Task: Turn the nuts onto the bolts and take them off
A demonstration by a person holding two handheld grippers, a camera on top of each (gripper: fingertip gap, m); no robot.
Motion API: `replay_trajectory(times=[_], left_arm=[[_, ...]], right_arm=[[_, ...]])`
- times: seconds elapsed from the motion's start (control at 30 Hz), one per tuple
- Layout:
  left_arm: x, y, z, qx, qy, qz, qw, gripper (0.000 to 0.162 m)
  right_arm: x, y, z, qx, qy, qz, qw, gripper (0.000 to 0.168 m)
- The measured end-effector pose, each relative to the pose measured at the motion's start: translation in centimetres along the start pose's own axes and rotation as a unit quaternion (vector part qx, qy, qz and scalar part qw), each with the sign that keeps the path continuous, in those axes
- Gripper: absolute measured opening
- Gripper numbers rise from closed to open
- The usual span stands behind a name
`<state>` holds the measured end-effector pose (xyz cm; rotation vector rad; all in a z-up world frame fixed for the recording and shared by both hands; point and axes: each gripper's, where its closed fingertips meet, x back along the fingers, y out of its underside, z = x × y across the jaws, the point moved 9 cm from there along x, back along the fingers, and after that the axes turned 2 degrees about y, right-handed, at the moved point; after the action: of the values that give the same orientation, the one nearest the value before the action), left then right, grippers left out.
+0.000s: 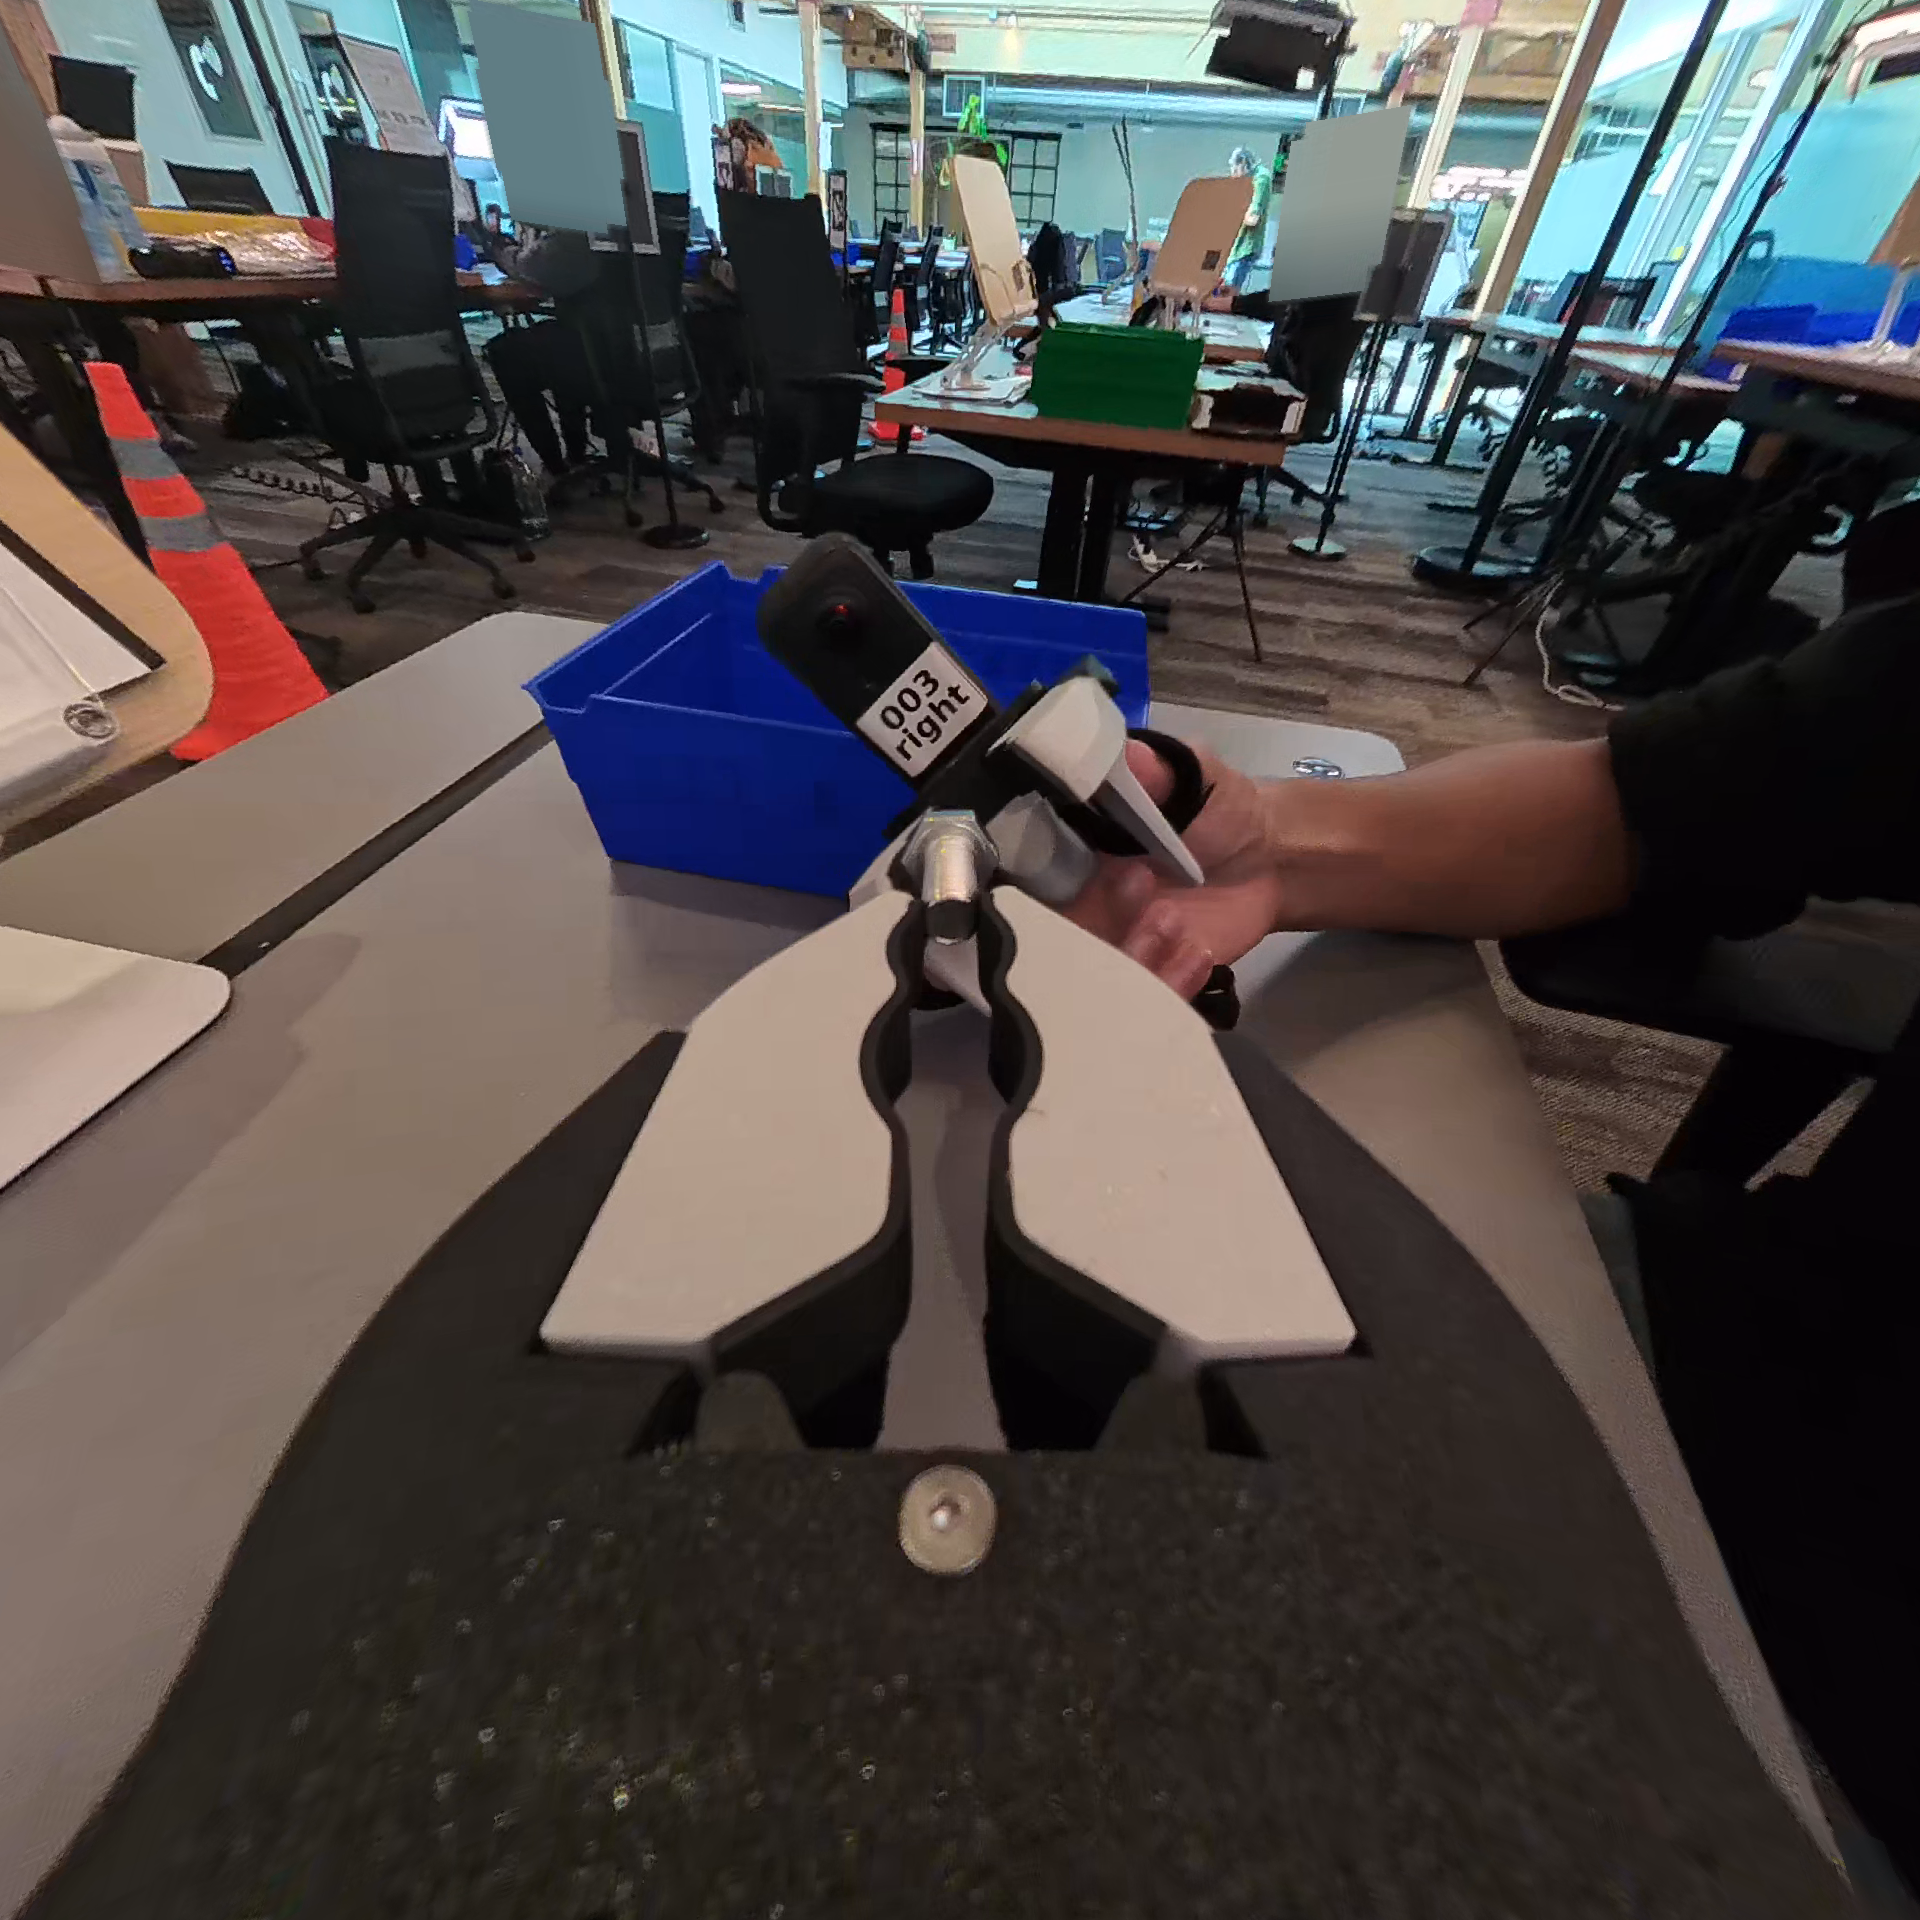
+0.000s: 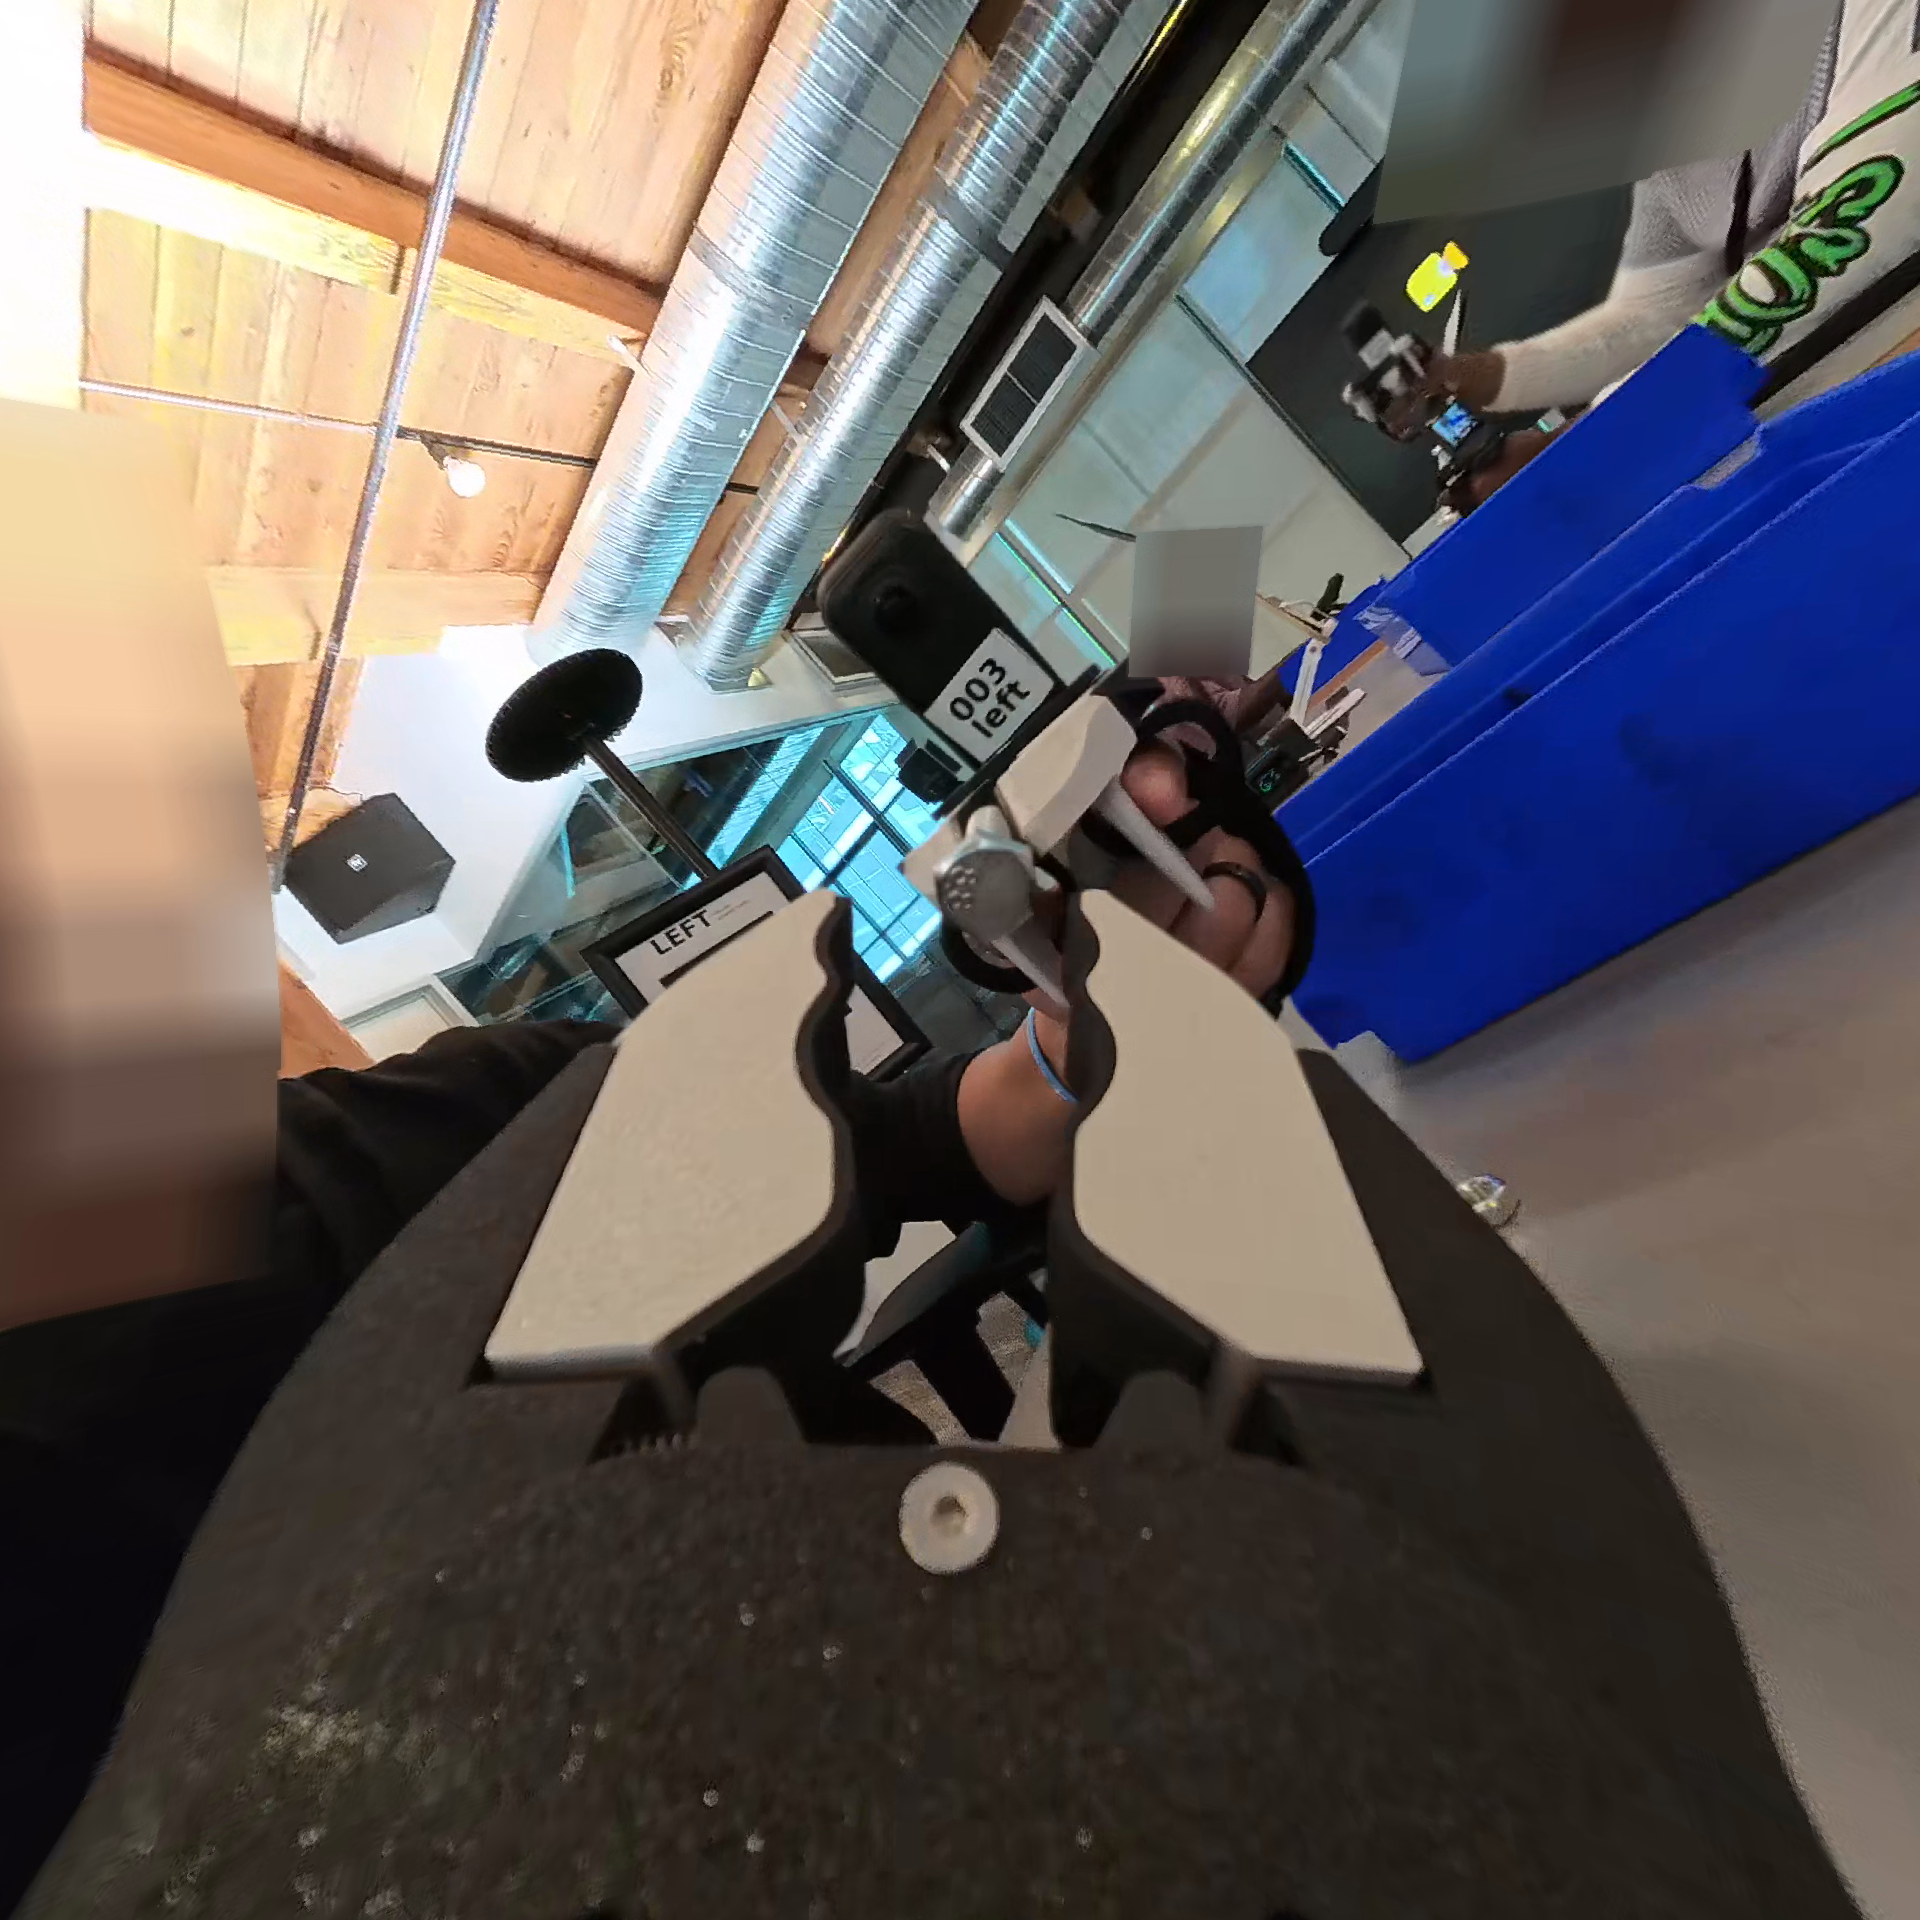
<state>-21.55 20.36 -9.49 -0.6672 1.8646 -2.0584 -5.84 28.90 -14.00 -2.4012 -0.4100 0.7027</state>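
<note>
Left wrist view: left gripper [image 1: 948, 935] in the foreground, pointing across a grey table [image 1: 416, 1039].
Left gripper state: fingers nearly together, tips clamped on the narrow near end of a steel bolt [image 1: 948, 878].
Bolt pose: held up off the table, axis roughly along the fingers, wider hex end away from this camera.
Nut: can't separate a nut from the bolt head in either view.
Right gripper (far, left view): tilted, beyond the bolt, held by the right hand [image 1: 1195, 883]; its pale fingers flank the bolt's hex end.
Right wrist view: camera rolled hard, ceiling ducts at upper left, table at lower right.
Right gripper state: right gripper [image 2: 961, 914] has its jaws spread apart; the gap is clearly wider than the bolt's hex end.
Bolt in right view: hex end face sits in the gap just past the tips; no contact with either finger visible.
Left hand [image 2: 1195, 935]: wrapped around the left gripper's black handle, behind the bolt.
Blue bin [image 1: 727, 769]: on the table just behind the two grippers, open top.
Loose part: small shiny metal piece [image 2: 1491, 1195] lying on the table to the right of the right gripper, too small to identify.
Cone: orange traffic cone [image 1: 208, 582] on the floor off the table's left edge.
</note>
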Motion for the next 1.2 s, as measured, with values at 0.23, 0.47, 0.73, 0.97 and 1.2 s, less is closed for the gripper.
replay_trajectory(times=[0.23, 0.47, 0.73, 0.97, 1.2], left_arm=[[-0.7, 0.6, 0.0, -0.001, -0.001, -0.016, 1.000, 0.008], [-1.2, 0.6, 0.1, 0.002, 0.004, -0.014, 1.000, 0.008], [-0.8, -0.2, 0.3, 0.011, 0.000, -0.037, 0.999, 0.022], [4.4, 2.2, 0.7, 0.055, -0.140, -0.319, 0.936, 0.045], [4.0, 7.5, -0.1, 0.023, -0.103, -0.550, 0.829, 0.039]], right_arm=[[0.0, 0.1, 0.3, 0.011, 0.012, -0.008, 1.000, 0.030], [0.5, 0.0, 0.1, 0.060, 0.036, -0.020, 0.997, 0.018], [0.3, -0.1, 0.2, 0.090, 0.056, -0.023, 0.994, 0.018], [1.1, -1.0, 0.1, 0.156, 0.121, -0.016, 0.980, 0.018], [0.7, -0.6, 0.1, 0.181, 0.133, -0.037, 0.974, 0.018]])
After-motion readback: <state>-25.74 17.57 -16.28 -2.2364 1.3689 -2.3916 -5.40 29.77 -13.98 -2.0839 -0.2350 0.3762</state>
